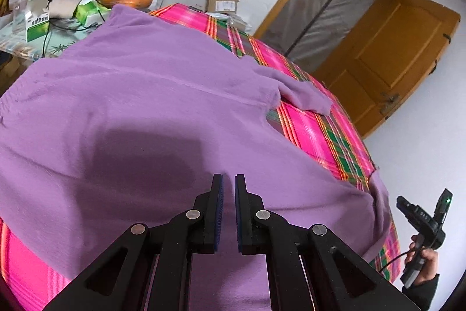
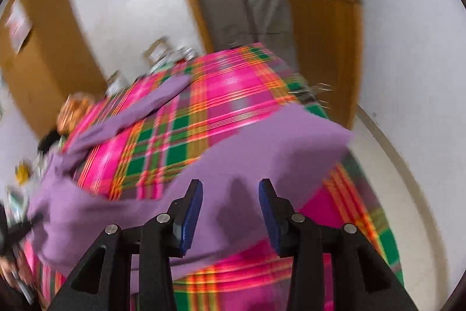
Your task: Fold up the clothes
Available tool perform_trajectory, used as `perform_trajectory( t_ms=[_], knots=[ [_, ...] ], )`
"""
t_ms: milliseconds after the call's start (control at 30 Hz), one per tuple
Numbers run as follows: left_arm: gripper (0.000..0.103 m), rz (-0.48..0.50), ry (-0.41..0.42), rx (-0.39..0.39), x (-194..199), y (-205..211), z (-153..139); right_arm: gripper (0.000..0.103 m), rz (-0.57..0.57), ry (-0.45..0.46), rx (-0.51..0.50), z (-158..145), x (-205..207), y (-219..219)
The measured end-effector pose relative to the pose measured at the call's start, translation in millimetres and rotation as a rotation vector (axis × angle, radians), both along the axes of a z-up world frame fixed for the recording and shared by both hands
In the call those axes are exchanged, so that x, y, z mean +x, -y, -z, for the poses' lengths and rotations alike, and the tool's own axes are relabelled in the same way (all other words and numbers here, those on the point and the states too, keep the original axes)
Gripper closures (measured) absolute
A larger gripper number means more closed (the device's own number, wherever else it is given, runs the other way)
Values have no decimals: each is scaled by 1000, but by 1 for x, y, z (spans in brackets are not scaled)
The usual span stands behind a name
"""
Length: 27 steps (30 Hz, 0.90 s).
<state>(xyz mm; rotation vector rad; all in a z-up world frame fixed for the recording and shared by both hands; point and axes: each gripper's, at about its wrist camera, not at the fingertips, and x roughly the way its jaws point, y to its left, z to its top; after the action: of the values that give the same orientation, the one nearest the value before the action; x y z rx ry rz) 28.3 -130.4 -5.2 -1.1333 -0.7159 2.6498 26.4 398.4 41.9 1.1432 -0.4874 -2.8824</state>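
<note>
While the sweater [image 1: 139,107] lay flat on the plaid cloth [image 1: 314,133], left gripper [image 1: 229,182] hung over its body, jaws nearly shut, empty; right gripper [image 2: 230,188], half open, empty, hung nearer its hem corner.

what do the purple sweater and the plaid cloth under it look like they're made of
Purple sweater: looks like a soft, fuzzy knit, maybe wool or fleece-like; matte, with a fine nap and soft folds at the sleeve.
Plaid cloth: seems a thin woven fabric, cotton or synthetic; the pink stripes catch light with a slight sheen, and it lies flat and smooth.
</note>
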Motion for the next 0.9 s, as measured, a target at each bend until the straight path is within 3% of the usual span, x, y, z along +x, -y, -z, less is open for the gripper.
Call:
perform_trajectory(
  t_ms=[233,367,600,667,833,900],
  knots=[
    [97,-14,23,-20,4,-9,5,60,211,66,-190,31,4,-81],
    [97,-22,28,-24,5,-18,7,59,210,51,-167,29,-18,-99],
    [97,-30,40,-39,6,-33,7,59,210,134,-220,50,-62,-124],
    [97,-32,44,-47,6,-35,6,71,209,117,-278,54,-65,-129],
    [97,-4,49,-66,2,-47,3,98,210,56,-224,40,-51,-127],
    [97,19,49,-70,1,-54,3,98,199,23,-235,32,-40,-127]
  ],
)
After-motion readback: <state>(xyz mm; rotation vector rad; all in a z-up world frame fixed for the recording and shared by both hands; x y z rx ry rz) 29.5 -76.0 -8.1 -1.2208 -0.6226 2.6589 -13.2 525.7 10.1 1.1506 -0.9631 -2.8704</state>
